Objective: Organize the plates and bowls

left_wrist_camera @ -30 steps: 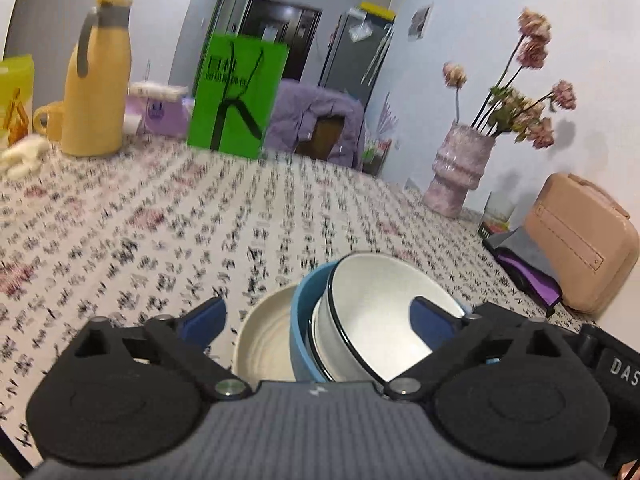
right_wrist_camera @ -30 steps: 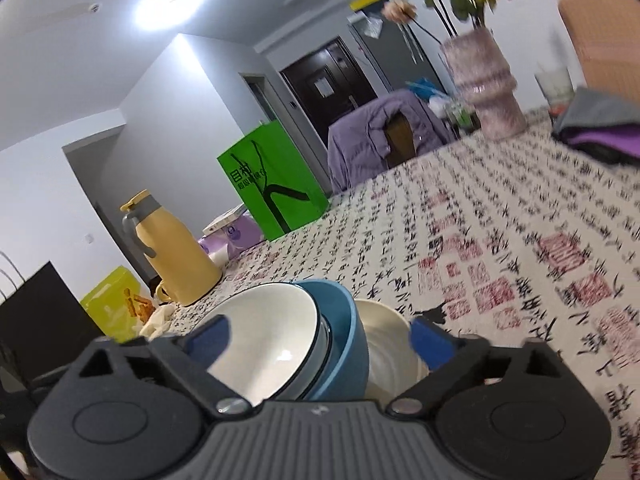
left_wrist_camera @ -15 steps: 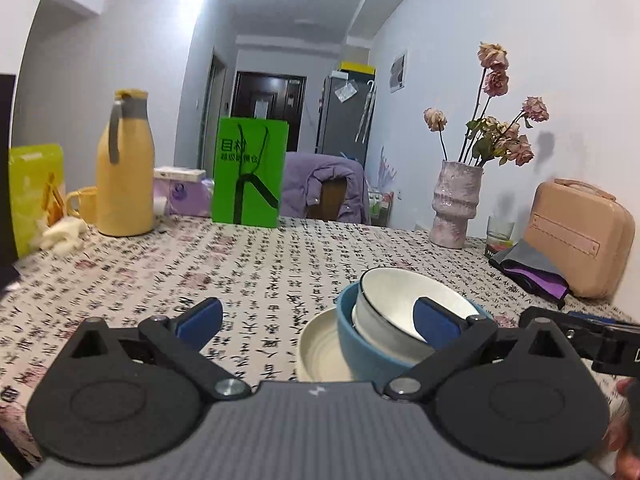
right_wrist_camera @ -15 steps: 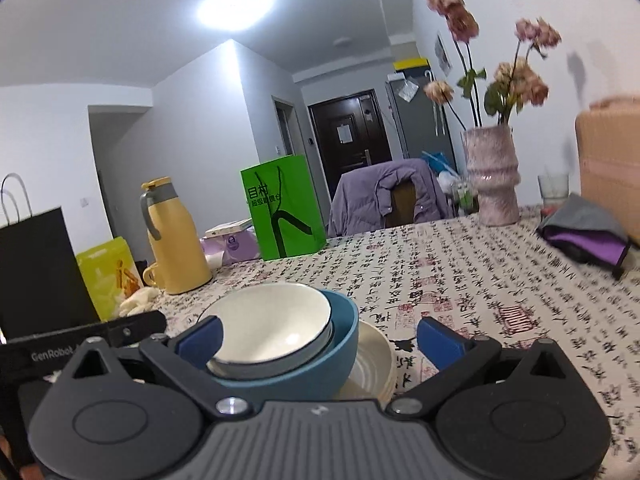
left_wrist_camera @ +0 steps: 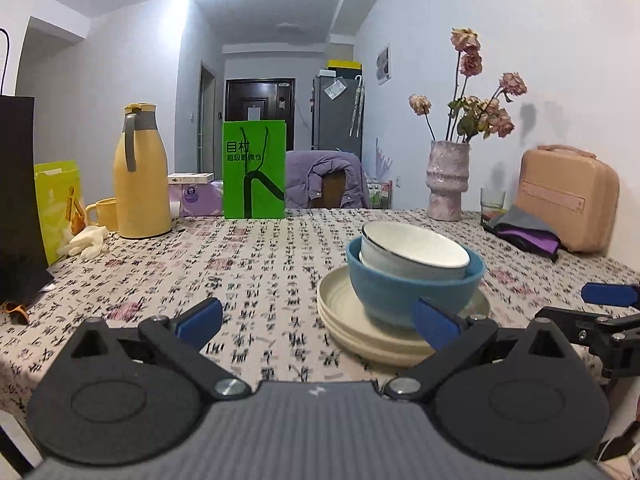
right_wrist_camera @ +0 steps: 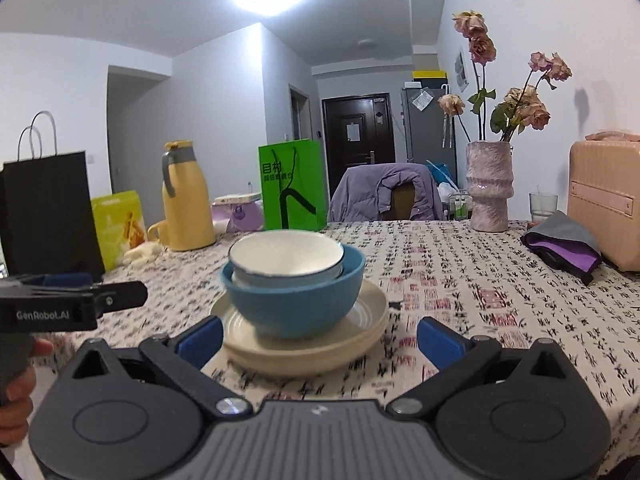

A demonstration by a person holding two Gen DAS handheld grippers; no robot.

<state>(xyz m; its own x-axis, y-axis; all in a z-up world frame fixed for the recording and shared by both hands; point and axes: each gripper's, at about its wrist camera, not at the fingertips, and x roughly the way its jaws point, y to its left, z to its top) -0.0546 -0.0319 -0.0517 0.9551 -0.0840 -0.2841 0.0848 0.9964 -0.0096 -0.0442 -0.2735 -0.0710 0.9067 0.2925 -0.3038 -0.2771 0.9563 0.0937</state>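
Near the table's (right_wrist_camera: pixel 460 280) front edge, both grippers hang wide apart and empty: the left gripper (left_wrist_camera: pixel 318 318) and the right gripper (right_wrist_camera: pixel 318 338). Just beyond them the plates (right_wrist_camera: pixel 304 354) lie stacked, with the blue bowl (right_wrist_camera: pixel 296 300) on top and the white bowl (right_wrist_camera: pixel 286 258) nested inside it, slightly tilted. Along the far edge stand a yellow jug (right_wrist_camera: pixel 186 198), a green bag (right_wrist_camera: pixel 292 184) and a vase (right_wrist_camera: pixel 489 186).
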